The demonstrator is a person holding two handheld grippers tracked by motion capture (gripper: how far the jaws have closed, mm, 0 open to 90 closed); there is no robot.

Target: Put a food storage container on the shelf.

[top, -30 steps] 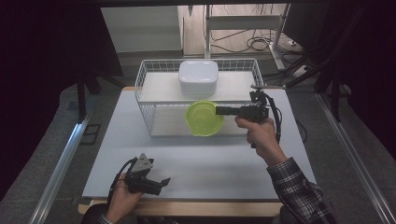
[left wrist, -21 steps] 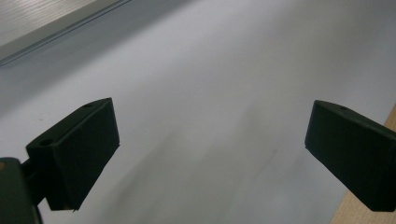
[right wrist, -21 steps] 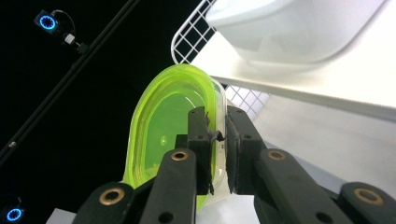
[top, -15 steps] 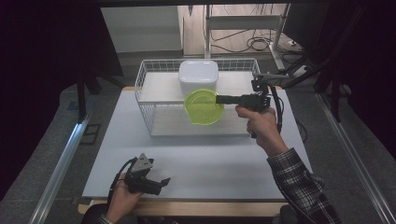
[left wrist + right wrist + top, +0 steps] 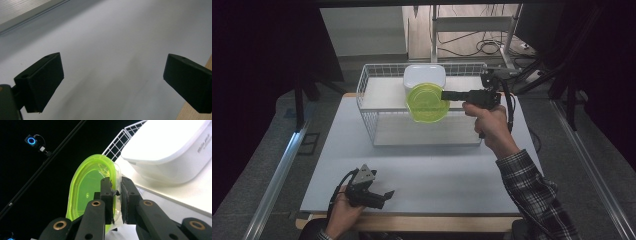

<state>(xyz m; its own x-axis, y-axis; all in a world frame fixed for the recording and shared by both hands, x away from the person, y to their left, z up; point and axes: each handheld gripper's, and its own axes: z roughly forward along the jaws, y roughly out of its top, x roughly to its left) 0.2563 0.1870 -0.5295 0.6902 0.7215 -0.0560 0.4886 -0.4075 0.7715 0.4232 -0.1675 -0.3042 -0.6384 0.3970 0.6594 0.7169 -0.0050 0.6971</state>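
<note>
Lime-green plastic, the bowl [image 5: 427, 102] is pinched by its rim between the right gripper [image 5: 447, 95]'s clenched jaws and tipped on edge over the wire basket [image 5: 367, 107], just ahead of the white container [image 5: 424, 75], presumably so it can slot in upright (the left gripper [image 5: 384, 196] rests wide open, idle, on the table [image 5: 452, 170]).

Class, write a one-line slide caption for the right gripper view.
Right gripper pinches the rim of a tilted green bowl, beside a white lidded container in the wire basket.

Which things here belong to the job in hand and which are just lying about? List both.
In the job:
- round green translucent plastic bowl
- right hand-held gripper, shut on its rim
- white wire basket

Lying about:
- white rounded plastic container in the basket
- left hand-held gripper, open, on the white table
</note>
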